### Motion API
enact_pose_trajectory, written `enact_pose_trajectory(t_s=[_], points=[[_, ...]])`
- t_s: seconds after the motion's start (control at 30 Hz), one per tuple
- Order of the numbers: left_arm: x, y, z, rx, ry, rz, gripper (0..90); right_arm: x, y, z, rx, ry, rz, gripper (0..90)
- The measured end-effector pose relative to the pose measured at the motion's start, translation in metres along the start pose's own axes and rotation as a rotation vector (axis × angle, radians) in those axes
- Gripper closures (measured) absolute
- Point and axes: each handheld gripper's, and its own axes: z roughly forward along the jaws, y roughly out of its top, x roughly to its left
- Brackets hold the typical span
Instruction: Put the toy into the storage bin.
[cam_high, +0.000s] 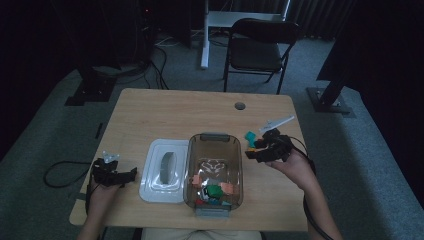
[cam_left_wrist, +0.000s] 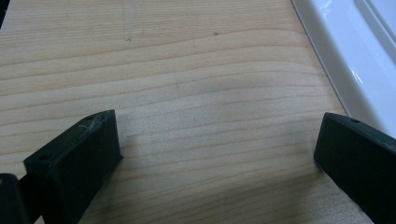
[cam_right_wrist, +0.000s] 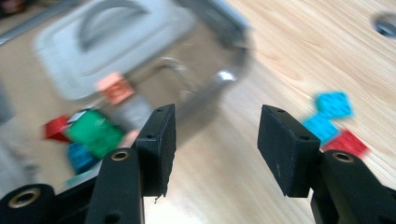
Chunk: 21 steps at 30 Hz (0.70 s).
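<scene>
Nearest the camera, the clear bin (cam_high: 214, 170) sits close to the tabletop's (cam_high: 200, 107) front edge, with orange, green, red and blue bricks (cam_high: 214, 191) piled at its near end. Touching the bin's left side lies the white lid (cam_high: 164, 171), grey handle up. Left of the lid, the left tool (cam_high: 131, 173) rests low over bare wood, its jaws spread wide with nothing between them; the lid's rim (cam_left_wrist: 345, 70) runs just beside one jaw. Right of the bin, the right tool (cam_high: 251, 152) hovers with jaws parted and empty, nothing gripped. Just beyond it, a few loose bricks (cam_high: 250, 136), teal and red, lie near the bin's far right corner. Farther back from the bin, open wood stretches to a round cable hole (cam_high: 240, 106). No readable writing shows anywhere.
</scene>
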Motion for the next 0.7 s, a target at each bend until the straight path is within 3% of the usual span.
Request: enact_pose_trajectory(t_s=[0.1, 0.17, 0.2, 0.27, 0.4, 0.7], points=[[0.0, 0.0, 0.0, 0.001, 0.0, 0.001, 0.9, -0.024, -0.007, 0.01, 0.019, -0.045, 0.082, 46.2], [0.0, 0.0, 0.0, 0.002, 0.0, 0.0, 0.9, -0.03, -0.008, 0.013, 0.024, -0.049, 0.1, 46.3], [0.0, 0.0, 0.0, 0.002, -0.001, 0.0, 0.9, -0.044, -0.012, 0.021, 0.03, -0.073, 0.164, 46.3], [0.0, 0.0, 0.0, 0.002, -0.001, 0.0, 0.9, -0.053, -0.014, 0.027, 0.032, -0.079, 0.208, 46.2], [0.0, 0.0, 0.0, 0.001, 0.0, 0.0, 0.9, -0.071, -0.016, 0.039, 0.048, -0.141, 0.291, 46.2], [0.0, 0.0, 0.0, 0.001, -0.001, 0.0, 0.9, -0.103, -0.021, 0.075, 0.1, -0.222, 0.406, 45.0]])
